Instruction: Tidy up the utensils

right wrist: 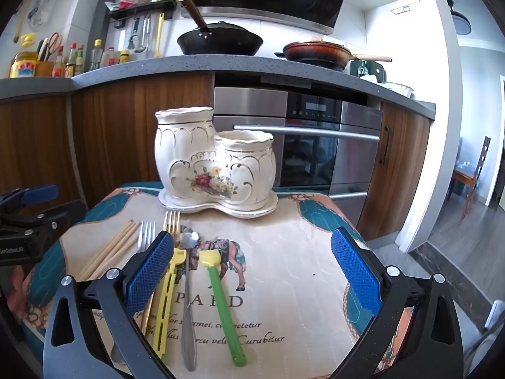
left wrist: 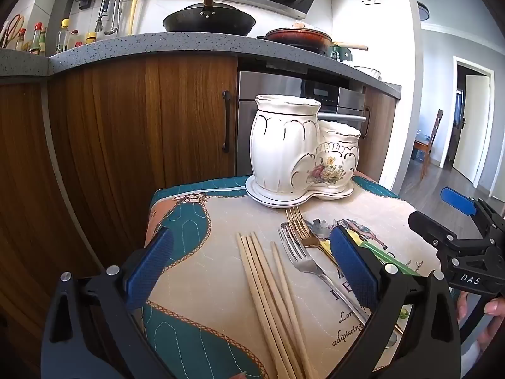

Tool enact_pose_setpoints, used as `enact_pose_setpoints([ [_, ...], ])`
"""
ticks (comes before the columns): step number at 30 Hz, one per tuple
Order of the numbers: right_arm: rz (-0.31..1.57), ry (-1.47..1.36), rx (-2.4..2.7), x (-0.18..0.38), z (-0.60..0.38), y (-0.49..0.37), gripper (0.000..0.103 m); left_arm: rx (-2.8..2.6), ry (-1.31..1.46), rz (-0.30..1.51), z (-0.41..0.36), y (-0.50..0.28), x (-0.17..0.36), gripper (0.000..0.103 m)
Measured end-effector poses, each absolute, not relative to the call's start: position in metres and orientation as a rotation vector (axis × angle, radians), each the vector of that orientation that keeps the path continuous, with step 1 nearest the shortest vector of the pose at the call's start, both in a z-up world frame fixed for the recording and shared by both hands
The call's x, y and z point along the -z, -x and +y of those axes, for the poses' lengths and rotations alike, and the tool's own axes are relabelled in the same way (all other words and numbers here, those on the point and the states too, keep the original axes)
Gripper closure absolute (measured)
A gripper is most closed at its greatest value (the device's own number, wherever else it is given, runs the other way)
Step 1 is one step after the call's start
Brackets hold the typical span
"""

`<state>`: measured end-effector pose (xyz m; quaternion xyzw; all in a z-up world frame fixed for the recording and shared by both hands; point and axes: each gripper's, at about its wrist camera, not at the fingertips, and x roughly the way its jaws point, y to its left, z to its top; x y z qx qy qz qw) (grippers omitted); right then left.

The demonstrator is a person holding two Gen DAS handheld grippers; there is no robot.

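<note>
A white ceramic two-pot utensil holder [left wrist: 296, 148] [right wrist: 214, 170] stands on its tray at the far edge of a small cloth-covered table. In front of it lie wooden chopsticks [left wrist: 271, 300] [right wrist: 110, 252], a silver fork [left wrist: 303, 259] [right wrist: 145, 232], a gold fork [left wrist: 300, 224] [right wrist: 171, 221], a metal spoon [right wrist: 188, 271], a yellow utensil [right wrist: 169, 300] and a green-handled one [right wrist: 224, 303]. My left gripper [left wrist: 252, 262] is open above the chopsticks and forks. My right gripper [right wrist: 252, 265] is open above the green-handled utensil and spoon; it also shows in the left wrist view [left wrist: 454, 221].
The patterned cloth [left wrist: 195, 221] [right wrist: 300, 252] covers the table. Behind are wooden cabinets [left wrist: 142, 120], an oven [right wrist: 315, 145] and a counter with a black wok [right wrist: 221, 42] and a red pan [right wrist: 315, 52]. A doorway and chair are at the right.
</note>
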<state>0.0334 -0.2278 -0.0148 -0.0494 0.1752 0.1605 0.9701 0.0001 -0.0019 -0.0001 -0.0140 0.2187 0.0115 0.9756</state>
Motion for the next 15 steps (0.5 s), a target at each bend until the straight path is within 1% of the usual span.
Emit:
enact_pose_setpoints([
  [15,0.353,0.089,-0.324,0.0112,-0.2329,-0.0370,0.004,-0.022,0.045,0.447,-0.0009,-0.0066,-0.0006,0.005],
])
